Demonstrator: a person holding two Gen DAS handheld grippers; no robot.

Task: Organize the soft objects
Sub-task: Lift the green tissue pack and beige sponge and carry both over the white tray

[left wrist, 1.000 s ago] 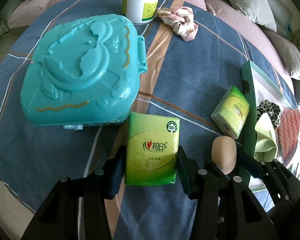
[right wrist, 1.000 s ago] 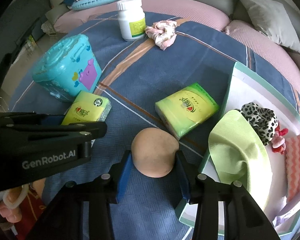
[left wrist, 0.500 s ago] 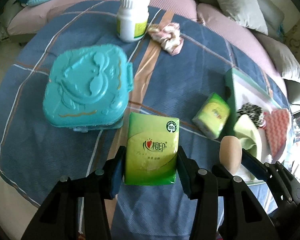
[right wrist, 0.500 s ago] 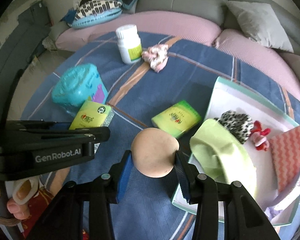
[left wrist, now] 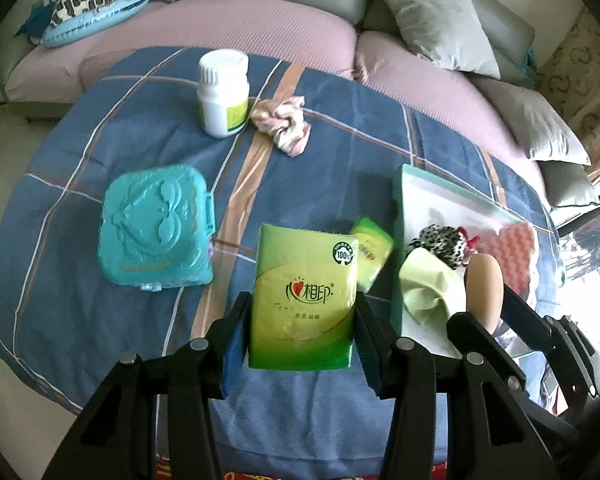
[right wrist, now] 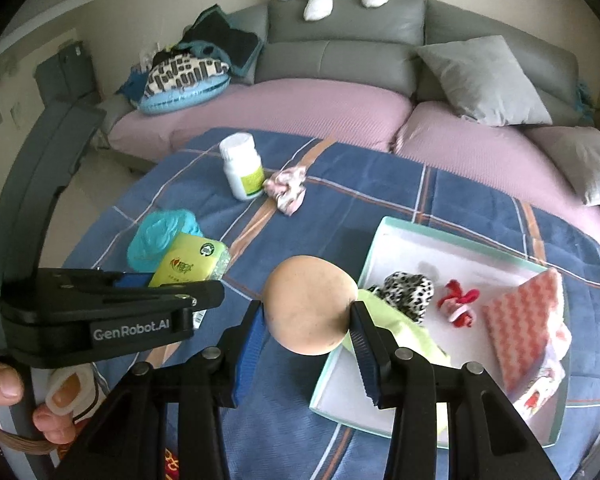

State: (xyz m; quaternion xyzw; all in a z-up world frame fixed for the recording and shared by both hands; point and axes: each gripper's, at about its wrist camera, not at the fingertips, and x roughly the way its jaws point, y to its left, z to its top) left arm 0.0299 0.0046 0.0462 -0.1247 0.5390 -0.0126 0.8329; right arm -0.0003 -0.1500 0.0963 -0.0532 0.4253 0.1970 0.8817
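second tissue pack (left wrist: 370, 250): left part hidden behind held pack (left wrist: 304, 300)
green cloth (right wrist: 396, 328): partly hidden behind right gripper (right wrist: 306, 316)
teal case (right wrist: 162, 236): near side hidden behind held pack
tray (left wrist: 398, 208): near end hidden by gripper arms

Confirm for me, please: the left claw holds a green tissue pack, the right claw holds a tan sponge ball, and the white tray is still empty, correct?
Not quite: the white tray is not empty. The right wrist view shows a green cloth, a leopard-print scrunchie, a red item and a pink sponge in it. The left claw does hold the green tissue pack, and the right claw the tan sponge ball.
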